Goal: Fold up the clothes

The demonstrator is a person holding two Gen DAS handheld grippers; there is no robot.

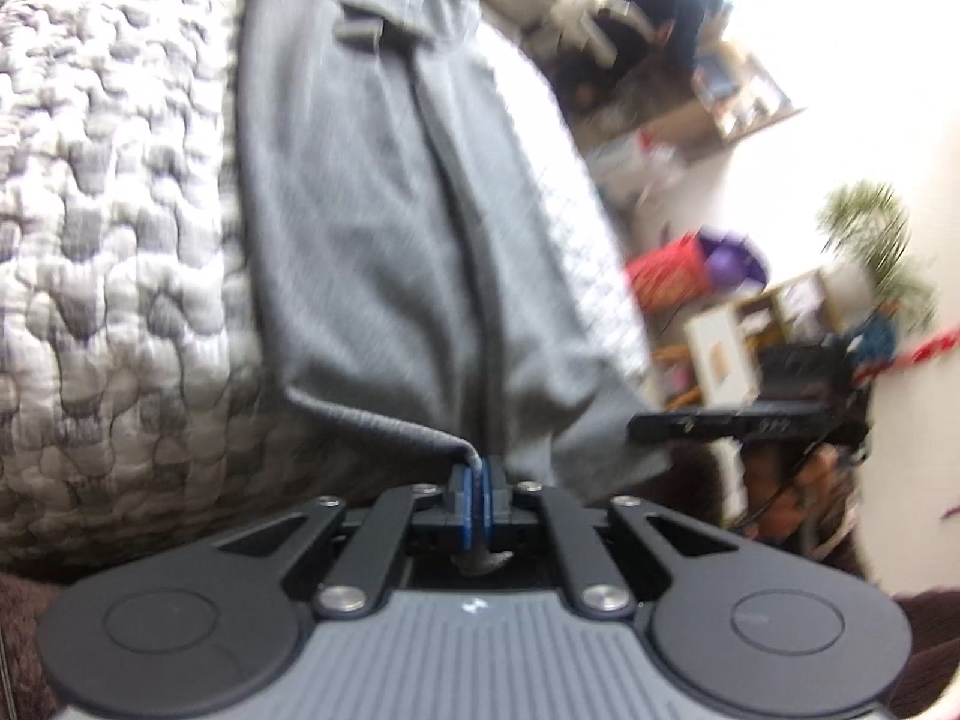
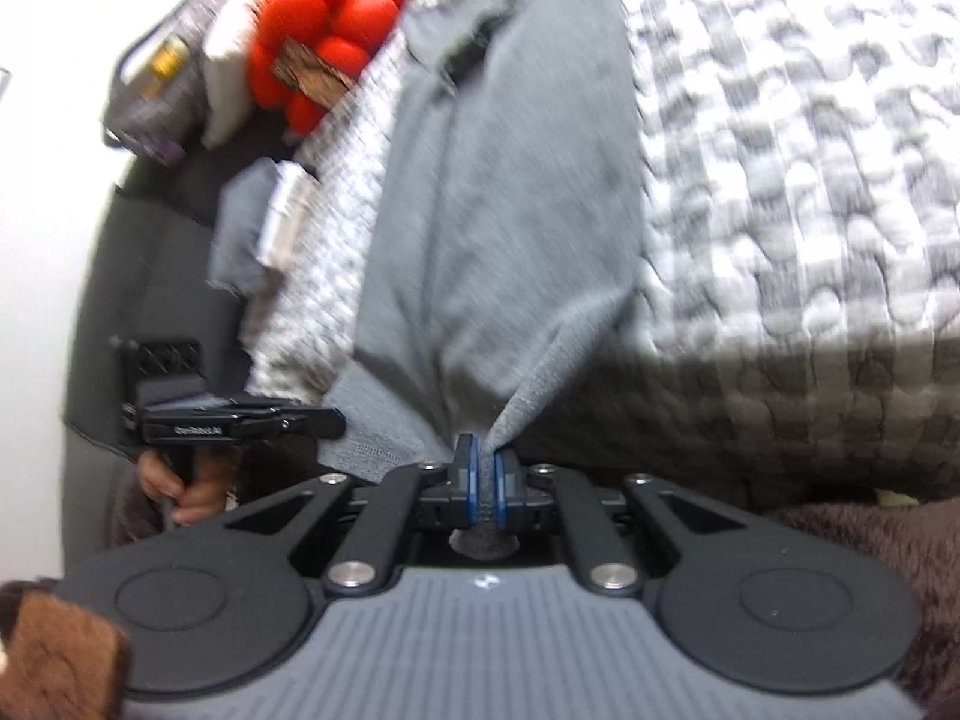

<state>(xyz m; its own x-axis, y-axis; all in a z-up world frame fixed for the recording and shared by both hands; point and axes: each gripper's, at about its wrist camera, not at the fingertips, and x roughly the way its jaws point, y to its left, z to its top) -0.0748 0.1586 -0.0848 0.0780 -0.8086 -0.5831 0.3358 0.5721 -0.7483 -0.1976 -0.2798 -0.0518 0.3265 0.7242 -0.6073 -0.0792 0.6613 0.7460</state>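
Observation:
A grey garment (image 1: 372,228) lies lengthwise on a quilted grey-and-white bedspread (image 1: 108,228), its near hem lifted off the bed. My left gripper (image 1: 478,468) is shut on one corner of that hem, cloth pinched between the blue pads. My right gripper (image 2: 487,450) is shut on the other hem corner of the garment (image 2: 504,210), and a tuft of fabric pokes out behind the pads. In the left wrist view the right gripper (image 1: 636,429) shows at the right, a hand on its handle; the left gripper (image 2: 342,417) shows likewise in the right wrist view.
The bedspread (image 2: 810,180) fills the rest of the bed. A red bobbled cushion (image 2: 324,30) and folded cloth (image 2: 264,228) lie at the bed's far side. Shelves, a plant (image 1: 876,240) and a red basket (image 1: 666,270) stand beyond. Brown fuzzy fabric (image 2: 870,546) lies near the bed's edge.

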